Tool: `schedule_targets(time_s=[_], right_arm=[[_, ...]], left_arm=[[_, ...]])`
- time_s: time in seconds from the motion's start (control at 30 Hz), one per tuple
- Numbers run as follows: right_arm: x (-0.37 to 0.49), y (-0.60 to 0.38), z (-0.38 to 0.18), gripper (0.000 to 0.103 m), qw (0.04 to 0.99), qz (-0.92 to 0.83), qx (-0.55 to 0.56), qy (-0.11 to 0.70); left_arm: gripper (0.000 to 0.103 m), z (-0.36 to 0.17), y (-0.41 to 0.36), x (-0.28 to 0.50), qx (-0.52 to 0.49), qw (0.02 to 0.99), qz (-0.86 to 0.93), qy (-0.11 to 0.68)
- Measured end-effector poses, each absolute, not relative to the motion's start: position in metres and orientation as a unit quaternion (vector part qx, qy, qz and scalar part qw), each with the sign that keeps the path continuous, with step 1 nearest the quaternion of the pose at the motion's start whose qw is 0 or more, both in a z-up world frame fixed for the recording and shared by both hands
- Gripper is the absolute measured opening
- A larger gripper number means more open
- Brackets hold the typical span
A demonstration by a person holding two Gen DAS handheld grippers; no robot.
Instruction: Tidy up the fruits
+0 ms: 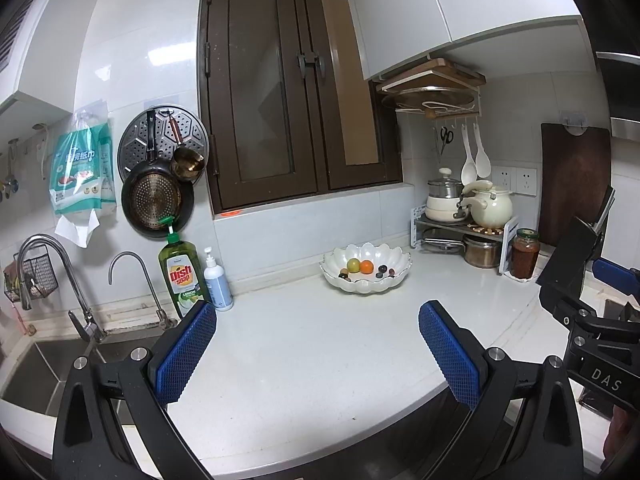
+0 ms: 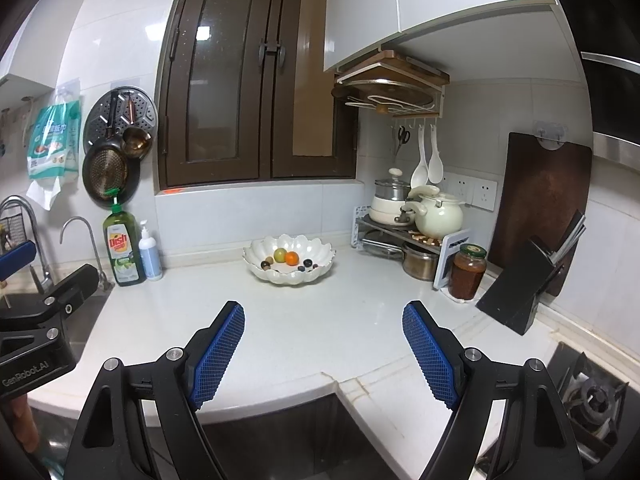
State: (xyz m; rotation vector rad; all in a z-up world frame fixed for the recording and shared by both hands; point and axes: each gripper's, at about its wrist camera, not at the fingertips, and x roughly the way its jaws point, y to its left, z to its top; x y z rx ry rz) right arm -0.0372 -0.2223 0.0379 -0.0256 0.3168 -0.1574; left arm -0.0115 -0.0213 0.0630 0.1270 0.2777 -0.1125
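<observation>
My right gripper [image 2: 323,314] and left gripper [image 1: 318,316] both gape wide, holding nothing; the fruit bowl [image 2: 256,262] sits straight ahead, nearer my right

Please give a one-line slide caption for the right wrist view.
Open right gripper hovers above the white countertop, facing a scalloped white bowl holding an orange, a green fruit and small dark fruits.

White countertop [image 2: 304,320]: scalloped fruit bowl [image 2: 289,276], dish soap [image 2: 122,250], pump bottle [image 2: 150,254], sauce jar [image 2: 466,271], knife block [image 2: 528,288].

Bright, even indoor light; sharp focus; fisheye-warped, dark corners.
</observation>
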Motion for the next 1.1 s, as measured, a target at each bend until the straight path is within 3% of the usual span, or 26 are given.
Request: schedule_targets(time_s=[1.1], right_arm=[[-0.037, -0.225, 0.041, 0.082, 0.984, -0.082, -0.014, 0.155]], left_arm=[[0.103, 0.064, -0.030, -0.012, 0.059, 0.987, -0.058, 0.137]])
